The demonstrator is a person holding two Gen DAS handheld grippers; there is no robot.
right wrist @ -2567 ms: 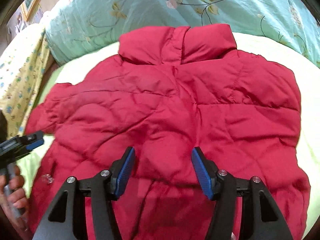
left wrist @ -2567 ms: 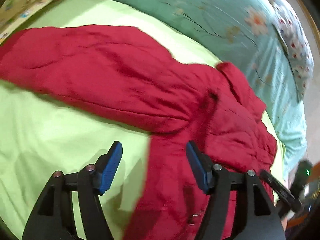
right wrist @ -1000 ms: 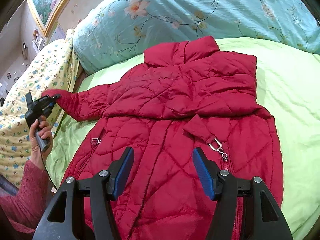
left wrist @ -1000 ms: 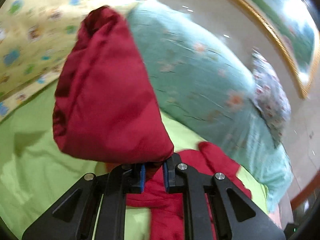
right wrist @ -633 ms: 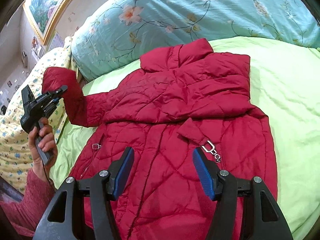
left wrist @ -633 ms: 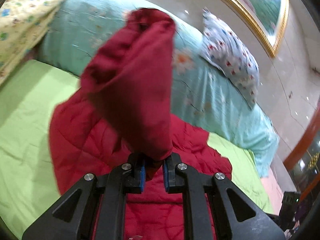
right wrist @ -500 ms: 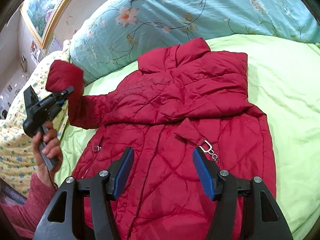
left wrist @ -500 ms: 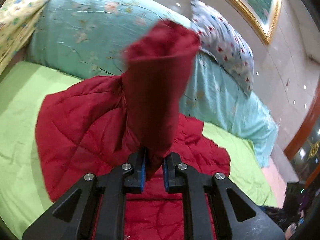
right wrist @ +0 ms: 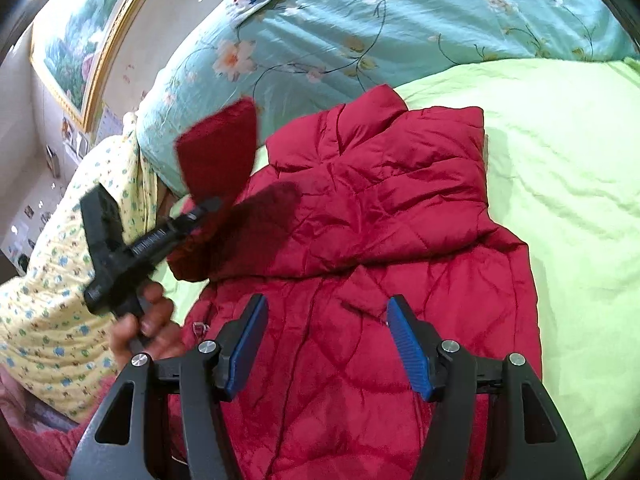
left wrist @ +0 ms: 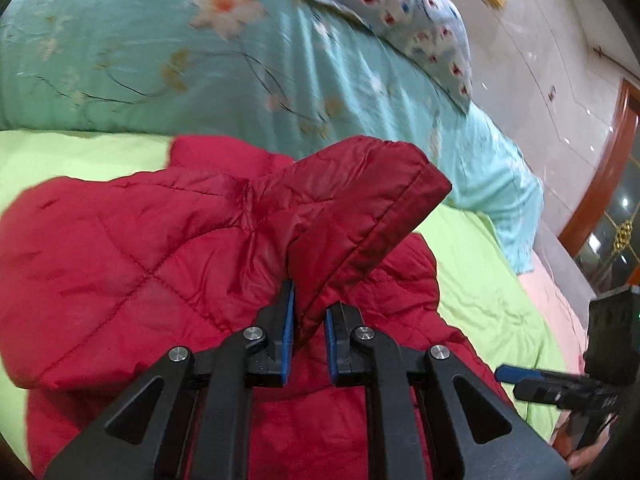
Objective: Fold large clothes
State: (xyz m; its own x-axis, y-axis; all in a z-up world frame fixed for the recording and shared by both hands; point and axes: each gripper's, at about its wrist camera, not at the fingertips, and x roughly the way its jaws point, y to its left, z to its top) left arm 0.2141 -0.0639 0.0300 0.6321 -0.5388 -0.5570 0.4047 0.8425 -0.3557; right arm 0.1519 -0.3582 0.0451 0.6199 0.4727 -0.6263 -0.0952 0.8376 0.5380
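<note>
**Left gripper lifts sleeve cuff over red jacket; right gripper idle**

While the red jacket point(right wrist: 384, 240) lies spread on the green sheet point(right wrist: 560, 184), collar toward the teal quilt point(right wrist: 400, 20), the left gripper point(left wrist: 309, 336) is clamped tight on the sleeve point(left wrist: 352, 200) near its cuff. Sleeve held up off the bed, over the jacket's body. In the right wrist view the left gripper point(right wrist: 200, 210) shows at the jacket's left edge, the cuff sticking up past it, hand point(right wrist: 148, 320) on the handle. The right gripper point(right wrist: 324, 344) hovers above the jacket's lower front, jaws about half open, nothing between them. The jacket's other side is already folded in. Yellow blanket point(right wrist: 52, 280) on the left, patterned pillow point(left wrist: 400, 20) on the quilt.
</note>
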